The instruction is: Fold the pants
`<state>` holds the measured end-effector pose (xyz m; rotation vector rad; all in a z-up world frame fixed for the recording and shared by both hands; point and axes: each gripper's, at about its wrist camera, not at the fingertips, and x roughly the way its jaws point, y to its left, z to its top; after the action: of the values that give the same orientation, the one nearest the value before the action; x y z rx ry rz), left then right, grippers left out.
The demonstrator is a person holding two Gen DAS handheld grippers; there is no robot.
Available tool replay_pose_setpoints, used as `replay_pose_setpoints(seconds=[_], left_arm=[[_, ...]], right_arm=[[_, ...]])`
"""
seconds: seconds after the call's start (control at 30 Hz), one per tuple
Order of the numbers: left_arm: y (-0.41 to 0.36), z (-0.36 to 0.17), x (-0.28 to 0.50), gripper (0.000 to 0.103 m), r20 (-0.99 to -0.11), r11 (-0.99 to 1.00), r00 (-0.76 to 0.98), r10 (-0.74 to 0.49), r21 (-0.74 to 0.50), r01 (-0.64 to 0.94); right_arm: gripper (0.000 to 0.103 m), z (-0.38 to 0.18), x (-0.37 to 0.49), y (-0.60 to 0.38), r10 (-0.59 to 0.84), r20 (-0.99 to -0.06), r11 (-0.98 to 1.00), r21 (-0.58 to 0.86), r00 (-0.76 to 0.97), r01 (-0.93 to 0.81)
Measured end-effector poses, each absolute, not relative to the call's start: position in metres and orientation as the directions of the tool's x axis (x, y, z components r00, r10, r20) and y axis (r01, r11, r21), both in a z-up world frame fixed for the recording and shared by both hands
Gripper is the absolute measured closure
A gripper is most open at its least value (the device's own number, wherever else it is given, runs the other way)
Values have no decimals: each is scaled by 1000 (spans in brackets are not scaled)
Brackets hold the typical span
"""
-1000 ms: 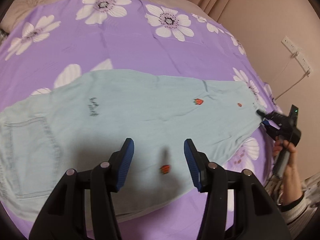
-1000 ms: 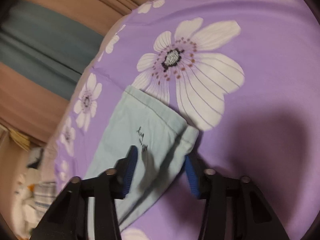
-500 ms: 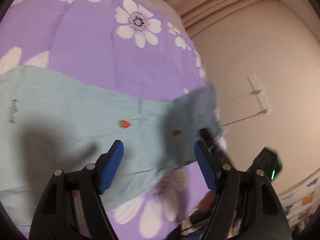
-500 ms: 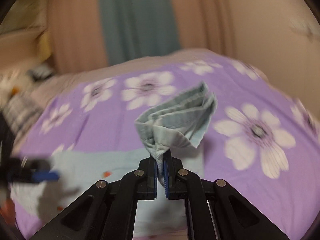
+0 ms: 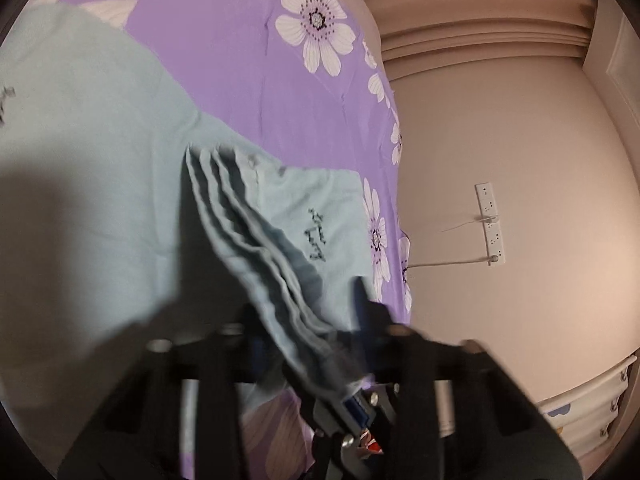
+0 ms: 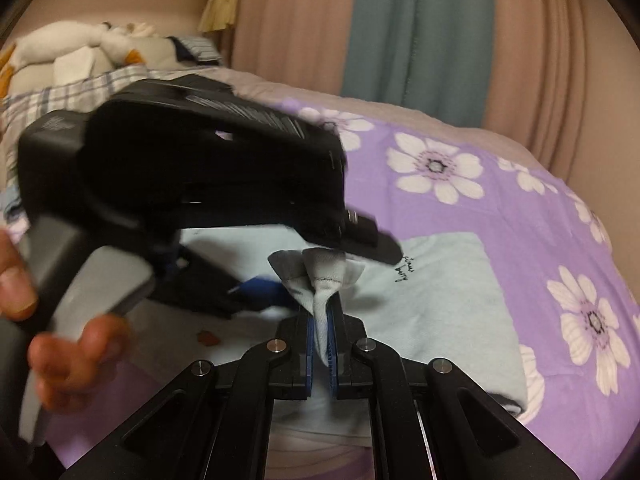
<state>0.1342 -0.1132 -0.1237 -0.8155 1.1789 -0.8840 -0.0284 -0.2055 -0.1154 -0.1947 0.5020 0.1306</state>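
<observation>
Light blue pants (image 6: 432, 300) are lying across a bed covered with a purple flowered sheet (image 6: 540, 216), reaching toward the bed's wall-side edge, where the sheet (image 5: 248, 60) is dropping away beside a beige wall (image 5: 500, 140). One end of the garment is being lifted off the bed. The right gripper (image 6: 320, 344) is pinching a bunched wad of the cloth, its jaws pressed together on the fabric so that the gathered hem is fanning out above the blue pads (image 6: 307, 356). In the left wrist view the same end is showing as several stacked hem layers (image 5: 256, 240) running down between the fingers of the left gripper (image 5: 304, 344). The left jaws are standing spread on either side of the layers; whether they are touching the cloth cannot be told through the blur. In the right wrist view the left gripper (image 6: 256, 292) is crossing close in front of the pinched wad, held by the left hand (image 6: 60, 320).

Handling judgement: the pants are appearing light, soft and limp, draping and creasing freely, neither fragile nor slippery. All hem layers should be taken together at the corners, since a loose pinch is likely to drop the lower layers.
</observation>
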Motion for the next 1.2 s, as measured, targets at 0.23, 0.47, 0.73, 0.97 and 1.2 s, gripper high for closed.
replay_pose_setpoints(seconds=[0.23, 0.47, 0.73, 0.97, 1.2], left_arm=[[-81, -86, 120, 89, -488, 570, 308, -817, -765, 299], [-46, -112, 118, 84, -647, 740, 370, -667, -637, 219], [-10, -116, 106, 67, -702, 807, 412, -581, -564, 176], [-48, -92, 92, 69, -635, 734, 370, -679, -593, 329], [-89, -125, 79, 85, -754, 818, 334, -566, -462, 343]], right_arm=[[97, -106, -31, -178, 111, -440, 951, -212, 891, -223], [91, -124, -20, -142, 183, -506, 918, -218, 843, -330], [69, -129, -18, -167, 299, -626, 902, -61, 720, -428], [69, -101, 3, -257, 305, -601, 952, 173, 739, -252], [90, -131, 39, -255, 228, -742, 973, 152, 630, -174]])
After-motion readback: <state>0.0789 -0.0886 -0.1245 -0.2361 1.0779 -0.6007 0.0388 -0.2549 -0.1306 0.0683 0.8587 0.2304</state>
